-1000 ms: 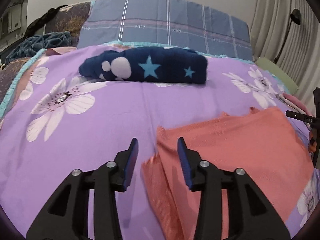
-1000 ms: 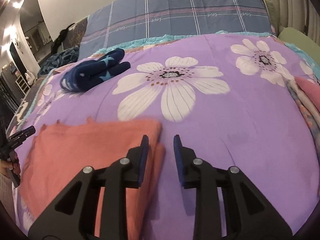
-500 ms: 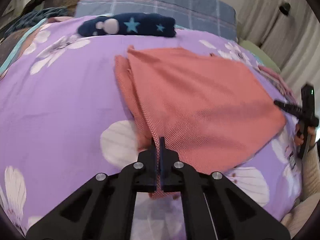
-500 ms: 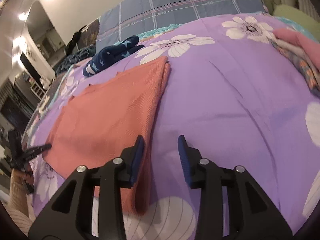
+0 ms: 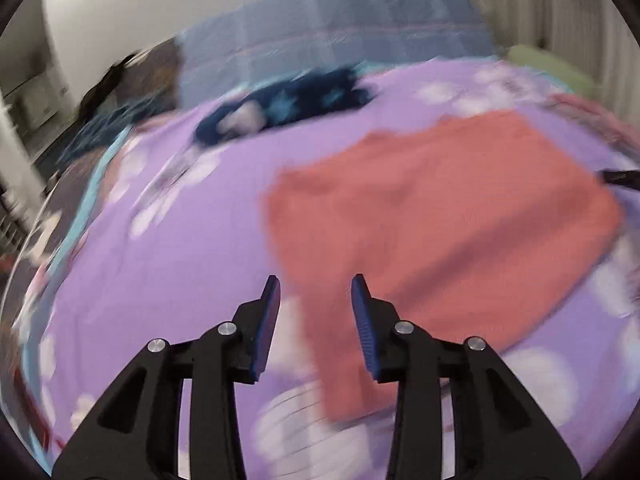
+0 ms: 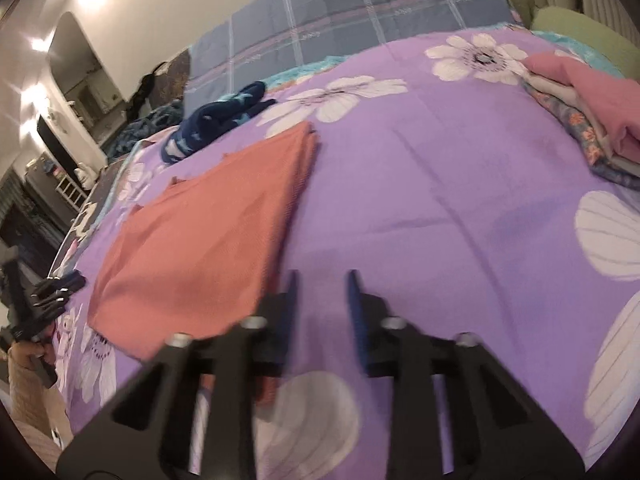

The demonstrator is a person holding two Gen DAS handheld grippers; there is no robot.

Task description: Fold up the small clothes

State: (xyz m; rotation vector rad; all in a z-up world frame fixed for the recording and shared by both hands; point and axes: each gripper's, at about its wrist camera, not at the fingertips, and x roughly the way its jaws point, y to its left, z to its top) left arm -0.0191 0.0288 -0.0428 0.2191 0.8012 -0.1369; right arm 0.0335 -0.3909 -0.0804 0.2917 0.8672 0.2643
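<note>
A coral cloth (image 5: 440, 220) lies folded flat on the purple flowered bedsheet (image 5: 180, 260). In the blurred left wrist view my left gripper (image 5: 316, 278) hovers over the cloth's near left corner. Its jaws are opening, and the pads do not press on the cloth edge below the gap. In the right wrist view the coral cloth (image 6: 208, 240) stretches away to the left. My right gripper (image 6: 322, 276) stands at its near right corner. Its jaws are closing with only bedsheet in the gap, and the left finger sits at the cloth's edge.
A rolled navy garment with stars (image 6: 216, 120) lies at the far side of the bed, before a blue plaid pillow (image 6: 360, 16). A stack of folded clothes (image 6: 580, 112) sits at the right edge, with a green cushion (image 6: 580, 28) behind it. A person's sleeve and hand (image 6: 28, 360) show at far left.
Half a second ago my left gripper was shut on the coral cloth's near edge; now it stands open and has swung sideways. My right gripper's jaws have narrowed.
</note>
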